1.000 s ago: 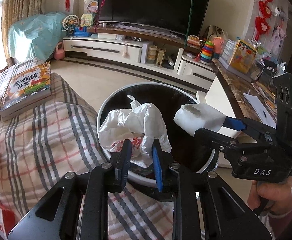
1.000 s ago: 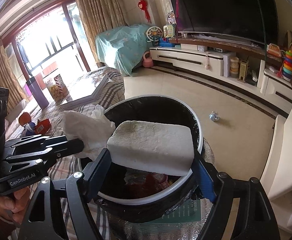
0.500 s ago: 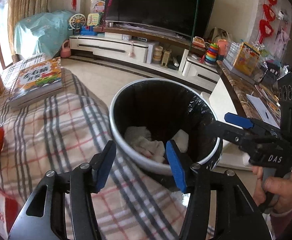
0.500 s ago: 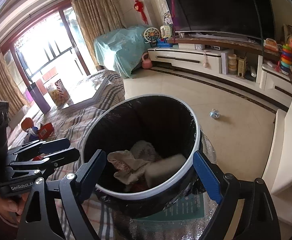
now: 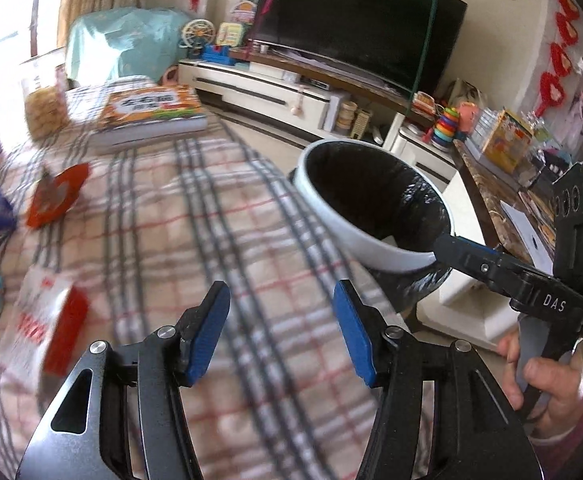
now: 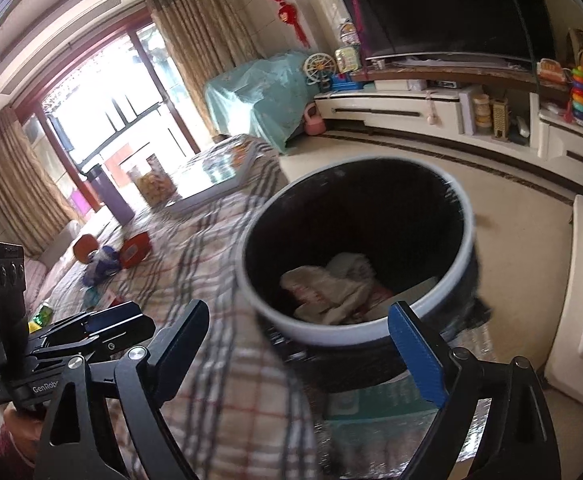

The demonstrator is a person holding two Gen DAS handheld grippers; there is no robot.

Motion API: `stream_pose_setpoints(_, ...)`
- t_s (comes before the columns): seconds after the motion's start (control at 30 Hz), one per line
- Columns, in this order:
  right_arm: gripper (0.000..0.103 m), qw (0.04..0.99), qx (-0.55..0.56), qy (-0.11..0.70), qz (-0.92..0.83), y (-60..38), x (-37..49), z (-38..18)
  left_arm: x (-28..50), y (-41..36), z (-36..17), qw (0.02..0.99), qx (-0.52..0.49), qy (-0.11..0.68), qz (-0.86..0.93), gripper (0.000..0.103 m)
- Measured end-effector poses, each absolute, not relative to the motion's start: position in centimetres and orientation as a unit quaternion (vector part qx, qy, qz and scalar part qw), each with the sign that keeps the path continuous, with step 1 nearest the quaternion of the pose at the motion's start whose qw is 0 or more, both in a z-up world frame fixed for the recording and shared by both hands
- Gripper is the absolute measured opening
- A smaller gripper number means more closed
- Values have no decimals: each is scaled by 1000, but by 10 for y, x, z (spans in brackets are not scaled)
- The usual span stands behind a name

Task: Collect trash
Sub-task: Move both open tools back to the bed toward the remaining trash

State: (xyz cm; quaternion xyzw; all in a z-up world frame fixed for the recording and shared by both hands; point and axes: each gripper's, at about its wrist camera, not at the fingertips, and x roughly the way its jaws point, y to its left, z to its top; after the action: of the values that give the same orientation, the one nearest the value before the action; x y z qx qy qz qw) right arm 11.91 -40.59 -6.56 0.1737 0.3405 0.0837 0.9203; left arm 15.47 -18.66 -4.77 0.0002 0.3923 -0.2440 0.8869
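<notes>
Your left gripper (image 5: 281, 334), marked "GenRobo", hangs spread and empty over the plaid blanket (image 5: 211, 232), red packets (image 5: 57, 196) far left. Right gripper (image 6: 299, 344), marked "DAS", gapes empty at the trash bin's (image 6: 247, 248) near rim; crumpled white trash (image 6: 331, 290) lies inside, beyond the fingertips. Open floor (image 6: 511, 200) right.

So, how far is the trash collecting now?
Done: crumpled white trash lies in the bin. In hand: nothing; left gripper and right gripper are open and empty. Left: the red wrapper and red-white packet on the plaid cloth.
</notes>
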Motion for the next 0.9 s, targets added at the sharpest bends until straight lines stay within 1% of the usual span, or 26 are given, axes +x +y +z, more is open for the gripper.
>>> stream_pose_setpoints(0.57,93,903,162,363,164,-304,115,-74,125,-70,-42,907,-57,382,-167,55)
stream_pose_setpoints(0.9,93,893,134,373,212,-249,116,-75,126,-8,-63,905,-99,398,-111,55)
